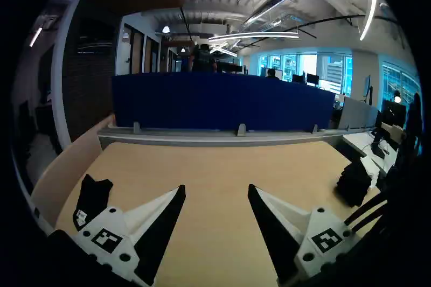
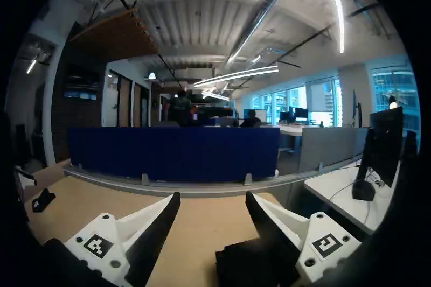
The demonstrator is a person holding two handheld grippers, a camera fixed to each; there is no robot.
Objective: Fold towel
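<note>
My left gripper (image 1: 215, 187) is open above a light wooden desk (image 1: 215, 168), with nothing between its white and black fingers (image 1: 161, 217). At the desk's right edge lies a dark, folded-looking bundle (image 1: 355, 182), which may be the towel; it is apart from the left gripper. My right gripper (image 2: 213, 195) is also open and holds nothing. The dark bundle (image 2: 242, 263) sits low in the right gripper view, just under and beside the right finger (image 2: 280, 228). I cannot tell whether that finger touches it.
A small black item with a white tag (image 1: 91, 198) lies at the desk's left side, also seen as a black item (image 2: 43, 200). A blue partition (image 1: 221, 101) closes the desk's far edge. A neighbouring white desk carries a monitor (image 2: 385, 141).
</note>
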